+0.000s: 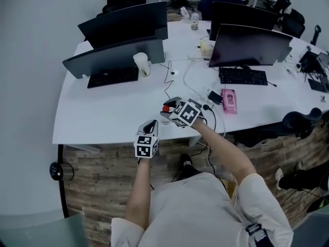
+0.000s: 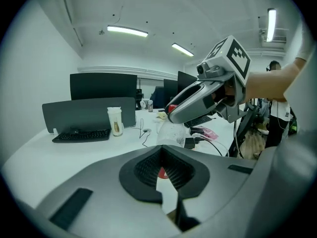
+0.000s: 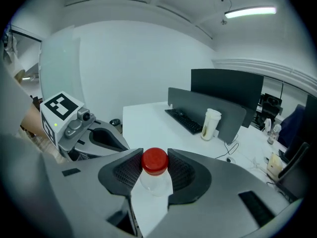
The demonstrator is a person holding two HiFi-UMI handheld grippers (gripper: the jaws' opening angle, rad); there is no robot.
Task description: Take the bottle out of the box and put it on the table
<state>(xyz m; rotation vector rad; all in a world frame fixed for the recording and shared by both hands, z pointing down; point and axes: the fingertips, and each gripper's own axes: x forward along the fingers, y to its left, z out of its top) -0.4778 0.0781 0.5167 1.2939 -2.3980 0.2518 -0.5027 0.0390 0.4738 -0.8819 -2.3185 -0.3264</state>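
Bottle (image 3: 154, 175), clear, red cap: clamped at the neck between the right gripper (image 1: 167, 109) fingers, above the white table (image 1: 103, 115) near its front edge. Left gripper (image 2: 162, 168): fingers together, empty, beside it.

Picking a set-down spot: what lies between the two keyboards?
In the head view, a white cup beside the left keyboard, then loose cables before the right keyboard.

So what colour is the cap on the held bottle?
Red; the bottle cap shows best in the right gripper view.
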